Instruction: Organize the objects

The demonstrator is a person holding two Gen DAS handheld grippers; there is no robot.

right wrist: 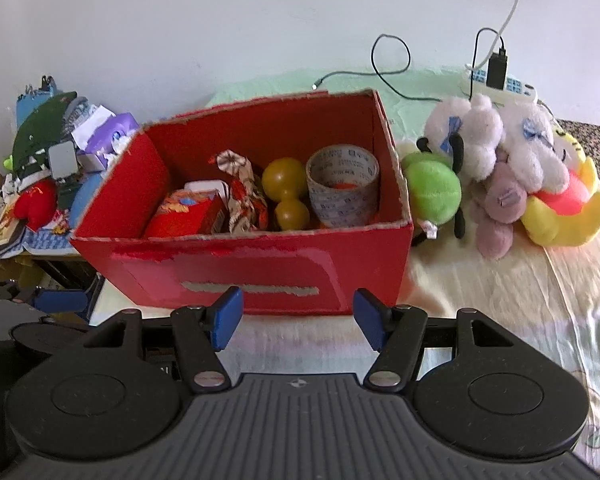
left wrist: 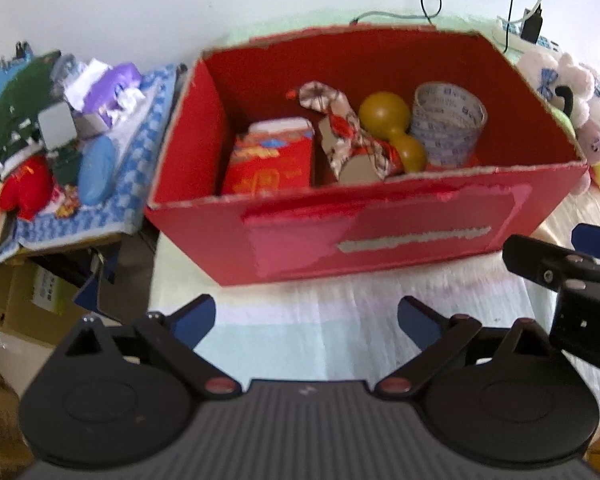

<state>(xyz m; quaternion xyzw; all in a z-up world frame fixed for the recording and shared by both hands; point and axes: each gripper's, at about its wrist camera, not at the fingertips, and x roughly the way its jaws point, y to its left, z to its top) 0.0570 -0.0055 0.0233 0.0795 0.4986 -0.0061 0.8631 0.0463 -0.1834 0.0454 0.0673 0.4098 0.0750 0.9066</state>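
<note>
while both grippers hang over the near part of the bed, the red cardboard box (right wrist: 256,268) stands just beyond their fingertips, on the sheet near the bed's left edge. the right gripper (right wrist: 296,318) has its blue-padded fingers spread wide with nothing between them, and they frame the torn label strip on the box's near wall. the left gripper (left wrist: 306,322) is likewise spread and empty, its pads apart over bare sheet short of the box's near wall. in the left wrist view the right gripper shows at the right edge, close beside the left one.

inside the box, from left to right, lie a red printed carton (right wrist: 188,212), a patterned wrapped bundle (right wrist: 244,196) leaning upright, a yellow gourd-shaped toy (right wrist: 286,192), and a roll of printed tape (right wrist: 342,186) standing on end against the right wall.

to the right of the box, touching or nearly touching its wall, a green plush (right wrist: 432,190) starts a heap of soft toys: a white plush (right wrist: 496,140) and a yellow and pink plush (right wrist: 564,208) toward the bed's right edge. a power strip (right wrist: 500,86) lies at the far edge by the wall. off the bed's left edge, a cluttered side surface (right wrist: 44,236) carries a red plush figure (right wrist: 36,202).
</note>
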